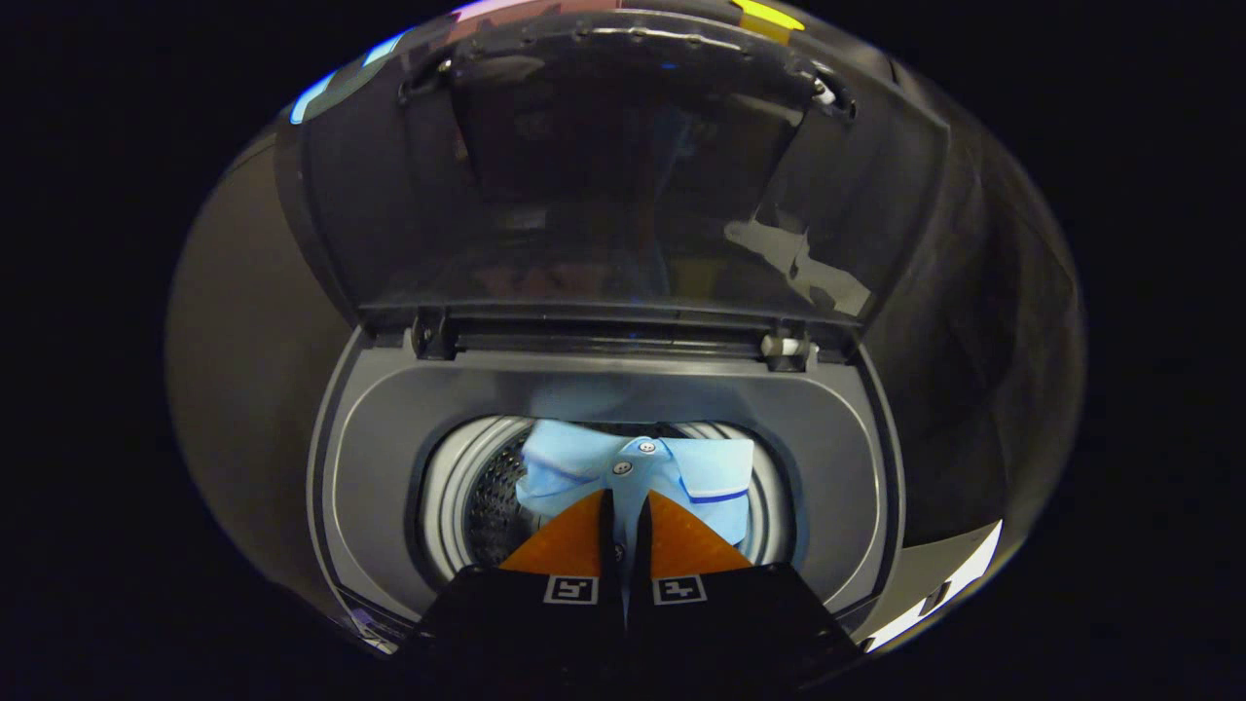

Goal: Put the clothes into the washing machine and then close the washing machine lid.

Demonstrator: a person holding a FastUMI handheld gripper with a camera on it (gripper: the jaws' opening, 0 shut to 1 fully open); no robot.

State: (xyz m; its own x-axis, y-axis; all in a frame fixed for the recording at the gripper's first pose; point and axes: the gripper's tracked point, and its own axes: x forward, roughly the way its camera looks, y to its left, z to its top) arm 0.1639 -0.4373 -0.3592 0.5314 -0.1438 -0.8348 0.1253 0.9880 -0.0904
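Nearest the lens, the gripper (pixel 624 506) has its two fingers drawn almost together, pinching a fold of the light blue shirt (pixel 638 472) just below the collar; only a thin slit shows between the tips, so I judge the cloth is clamped between both pads. From those tips the shirt spreads toward twelve o'clock, hanging over the mouth of the drum (pixel 477 492), whose perforated wall shows at about nine o'clock of the fingers. Beyond it, at twelve o'clock, the washing machine lid (pixel 623 175) stands raised on its hinges (pixel 787 347).

Risks, as I judge them: if the fingers let go while the shirt is high, a sleeve or hem could drape over the grey rim (pixel 389 448) and be caught when the lid comes down. A thin fold may also slip out of the pinch early. The lid is tilted upright and could drop hard if nudged carelessly.

Count: one gripper with two fingers, one shirt showing two buttons, one drum, one lid, two hinges.
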